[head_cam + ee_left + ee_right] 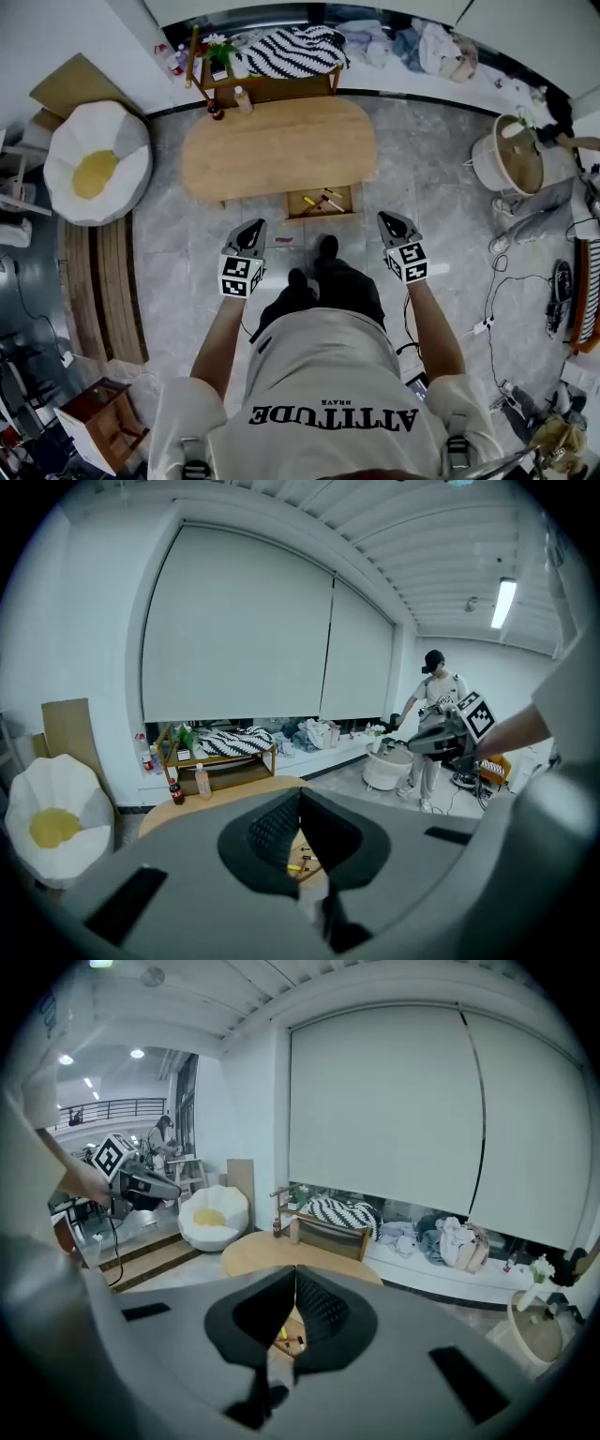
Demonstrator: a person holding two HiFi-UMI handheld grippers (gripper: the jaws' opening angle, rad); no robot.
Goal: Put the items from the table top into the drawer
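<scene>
Head view: drawer [349, 200] beyond left tool [255, 226] and right tool [387, 218] (jaws together).

At left on the grey marbled floor [441, 225], a white petal-edged beanbag with a yellow centre [97, 161], beside pale wooden steps [98, 281]. Against the far wall, a low wooden rack [267, 86] bearing a black-and-white striped blanket [289, 50]. Further right, heaped pale clothes [412, 42]. At right, a round white tub [486, 161]; nearer, a white power strip [482, 325] with trailing cables.

Bright, even overhead light — ceiling strip lamp [503, 603] glows; fisheye edges curved, dark-vignetted.
</scene>
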